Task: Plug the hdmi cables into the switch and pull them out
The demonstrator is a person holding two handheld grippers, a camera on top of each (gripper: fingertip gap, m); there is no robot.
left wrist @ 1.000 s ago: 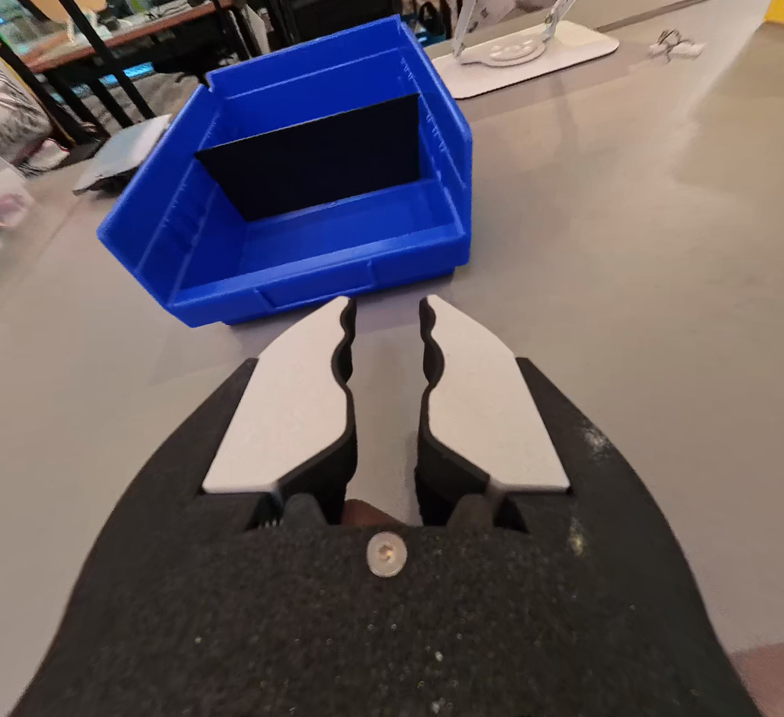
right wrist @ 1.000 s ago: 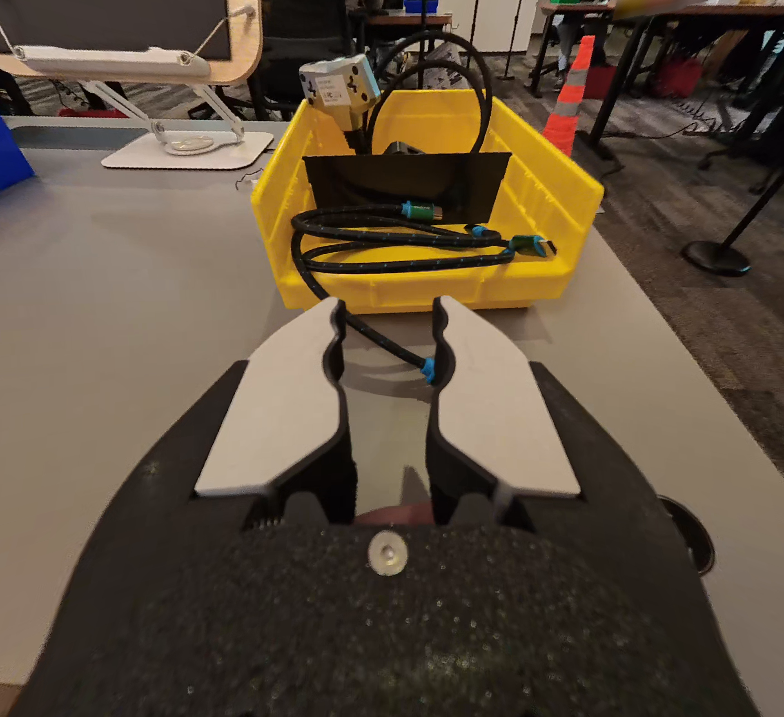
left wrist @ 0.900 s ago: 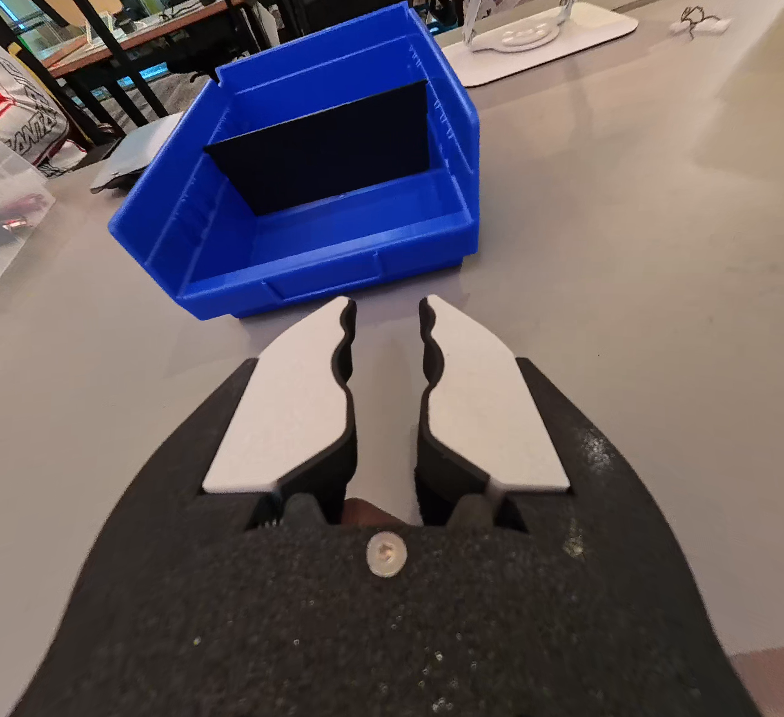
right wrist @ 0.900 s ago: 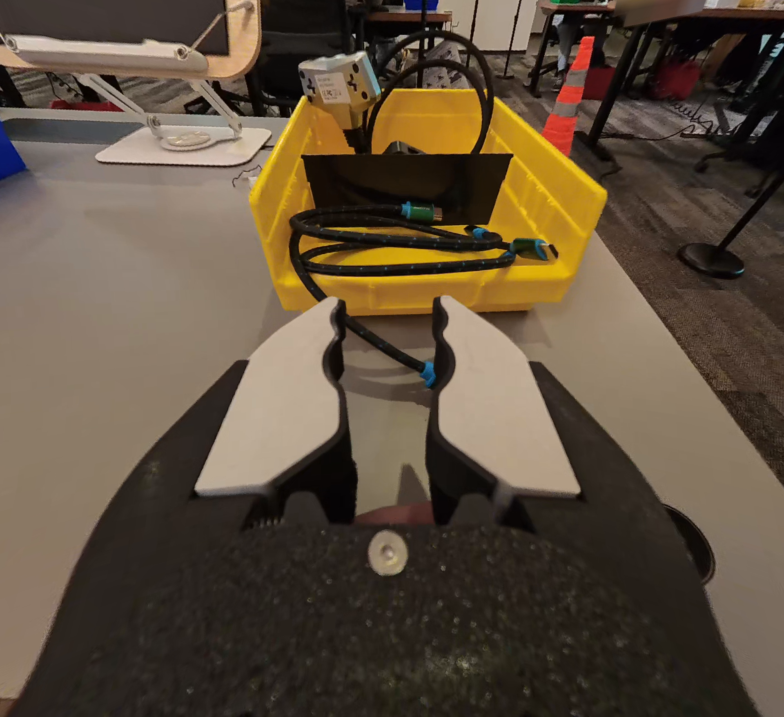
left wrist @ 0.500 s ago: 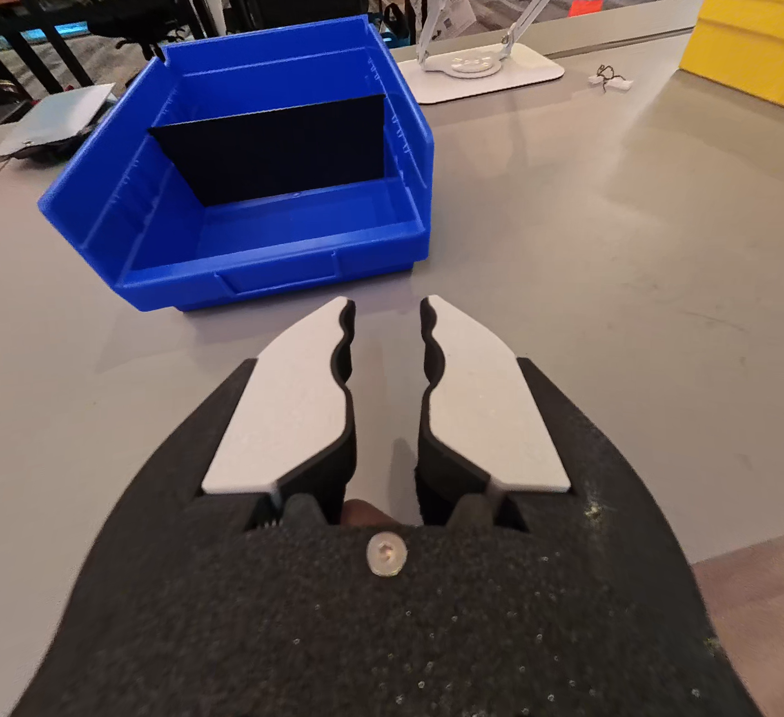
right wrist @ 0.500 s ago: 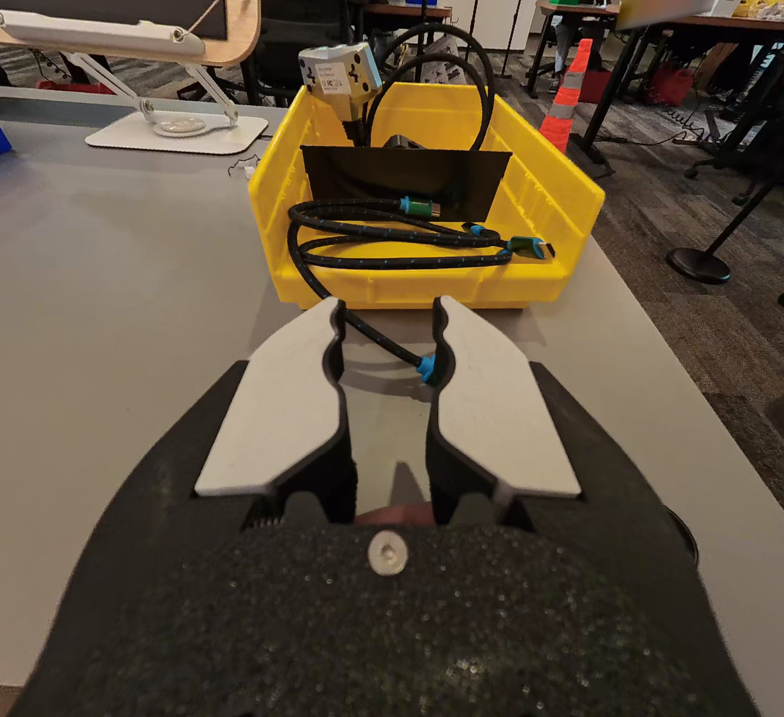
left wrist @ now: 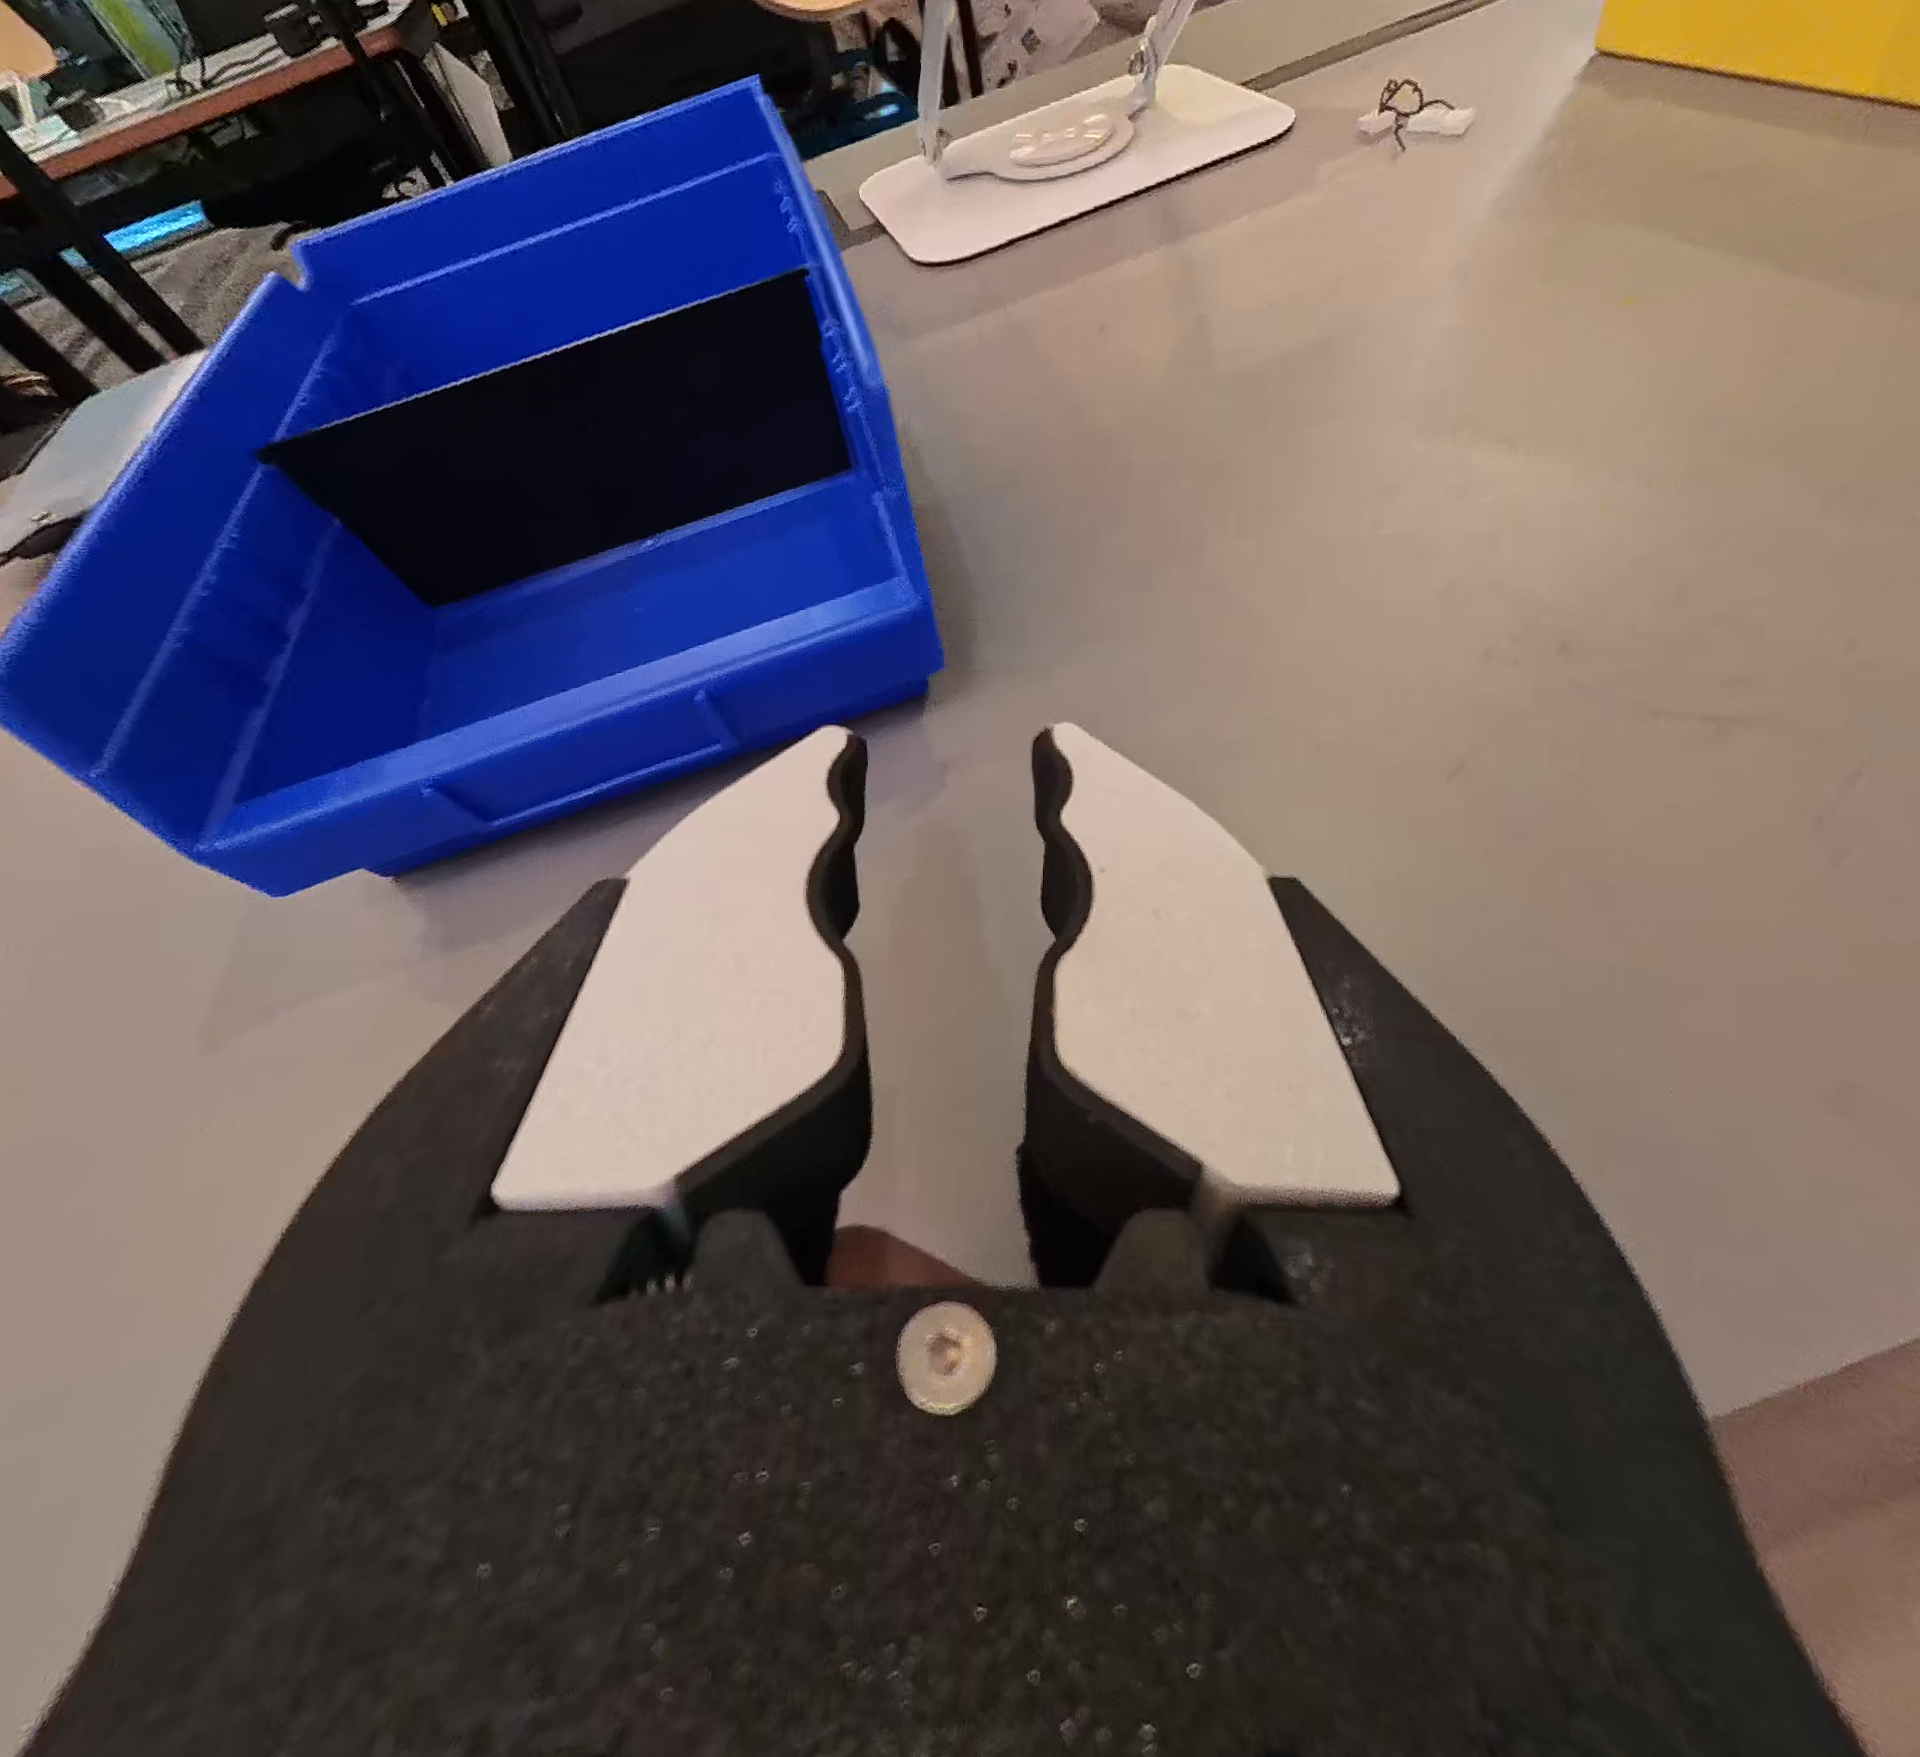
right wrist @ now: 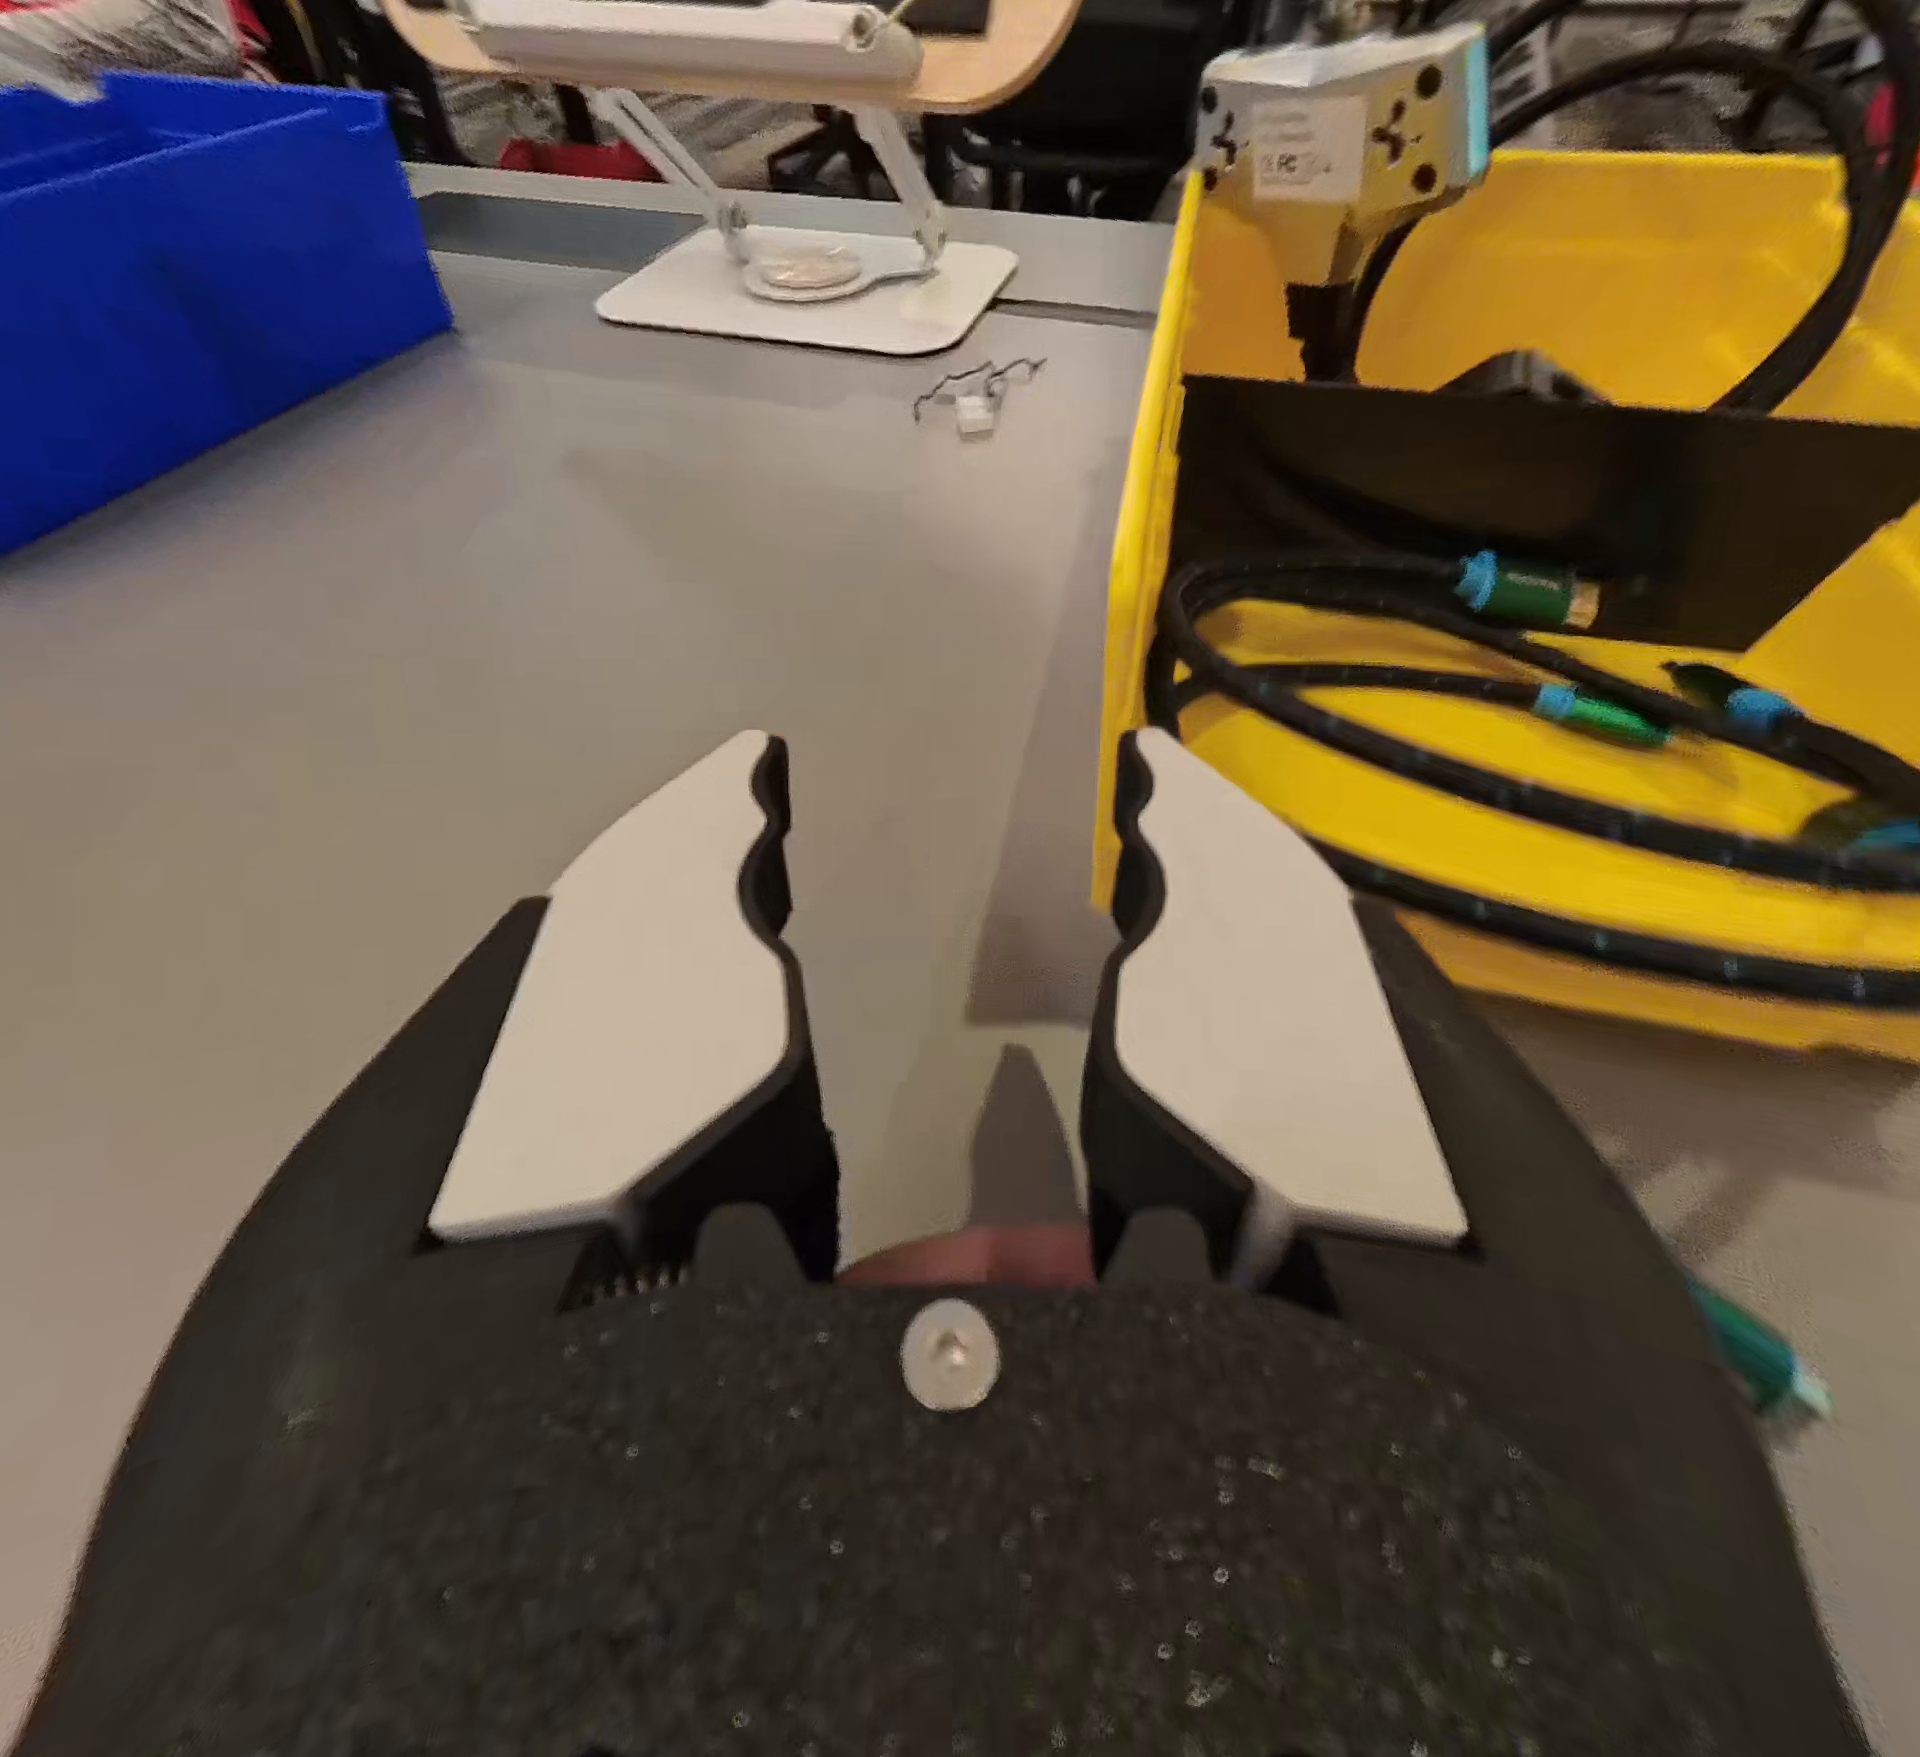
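Now the right tool has swung left off the yellow bin, which it faced squarely half a second ago; its jaws are spread wider and hold nothing. The hdmi cables lie coiled in that bin near the bench's right edge, the switch perched on its back corner, one green plug loose on the bench. The left tool, spread and empty, hovers beside the blue bin, so plugging has likely not begun.

I see bare table between the blue bin and yellow bin; a white stand and small clip sit at its far side
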